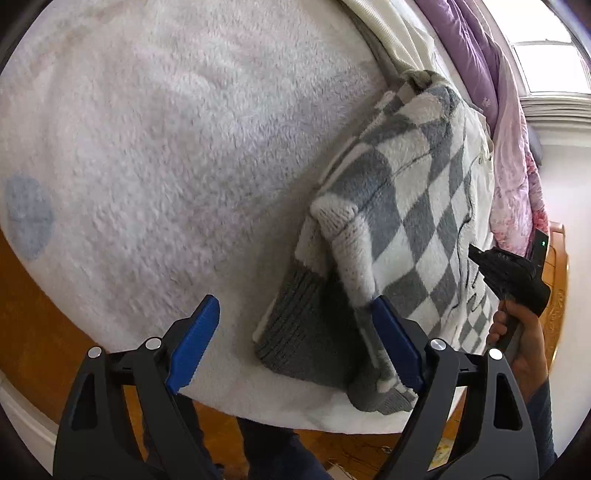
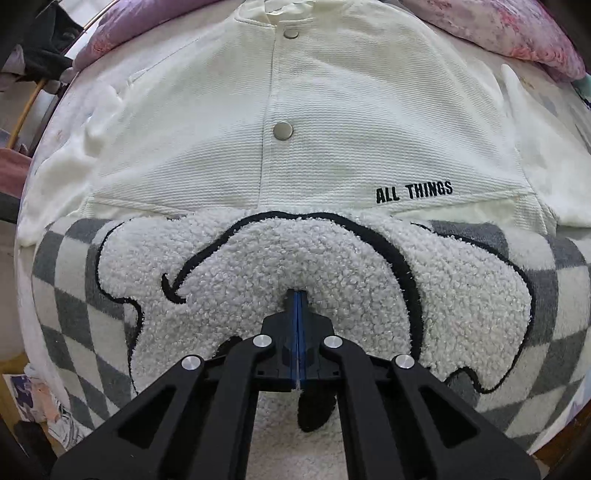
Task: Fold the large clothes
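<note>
A jacket lies on a white fleece blanket (image 1: 166, 147) on the bed. Its body is cream corduroy (image 2: 332, 110) with snap buttons and "ALL THINGS" lettering, a grey-and-white checkered fleece part (image 1: 413, 206) and a white boucle patch (image 2: 258, 266). One checkered sleeve with a grey ribbed cuff (image 1: 306, 332) is folded over. My left gripper (image 1: 295, 343) is open, its blue fingers on either side of the cuff. My right gripper (image 2: 297, 295) is shut, its tips pressed into the boucle patch; whether cloth is pinched cannot be told. It also shows in the left wrist view (image 1: 476, 254).
Purple and pink bedding (image 1: 513, 155) is piled along the far side of the bed, also in the right wrist view (image 2: 517, 29). The blanket's near edge hangs over a wooden floor (image 1: 33, 325). A window (image 1: 550, 59) is beyond the bed.
</note>
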The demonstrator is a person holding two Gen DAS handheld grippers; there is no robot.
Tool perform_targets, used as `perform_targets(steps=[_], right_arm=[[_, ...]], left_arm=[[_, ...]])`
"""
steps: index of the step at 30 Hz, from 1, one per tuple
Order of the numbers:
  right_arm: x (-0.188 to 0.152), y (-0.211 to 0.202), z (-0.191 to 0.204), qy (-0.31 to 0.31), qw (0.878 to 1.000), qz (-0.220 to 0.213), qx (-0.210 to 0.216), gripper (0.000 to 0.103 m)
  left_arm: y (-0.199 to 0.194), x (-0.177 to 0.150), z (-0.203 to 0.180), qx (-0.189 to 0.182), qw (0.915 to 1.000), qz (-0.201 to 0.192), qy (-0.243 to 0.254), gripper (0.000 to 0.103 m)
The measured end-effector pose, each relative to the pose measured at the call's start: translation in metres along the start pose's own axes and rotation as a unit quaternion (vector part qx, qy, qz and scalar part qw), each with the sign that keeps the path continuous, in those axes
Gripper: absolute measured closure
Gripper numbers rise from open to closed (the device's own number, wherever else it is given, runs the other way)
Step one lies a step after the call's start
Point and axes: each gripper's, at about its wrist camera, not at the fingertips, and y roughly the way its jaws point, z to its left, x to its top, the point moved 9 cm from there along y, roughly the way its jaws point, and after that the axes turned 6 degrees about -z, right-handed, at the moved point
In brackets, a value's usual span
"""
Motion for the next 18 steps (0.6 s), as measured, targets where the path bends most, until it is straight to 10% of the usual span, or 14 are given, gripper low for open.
perform_targets(steps=[10, 18], right_arm=[[-0.149, -0.032, 0.012, 0.017, 0.997, 0.076, 0.028, 0.103], [-0.160, -0.051, 0.010, 0.019, 0.998, 0.038, 0.042, 0.102]], left_arm=[[0.017, -0.012, -0.005, -0.024, 0.9992, 0.028, -0.012, 0.019], [0.041, -0.021, -0.007, -0.020, 0.9980, 0.059, -0.014, 0.036]])
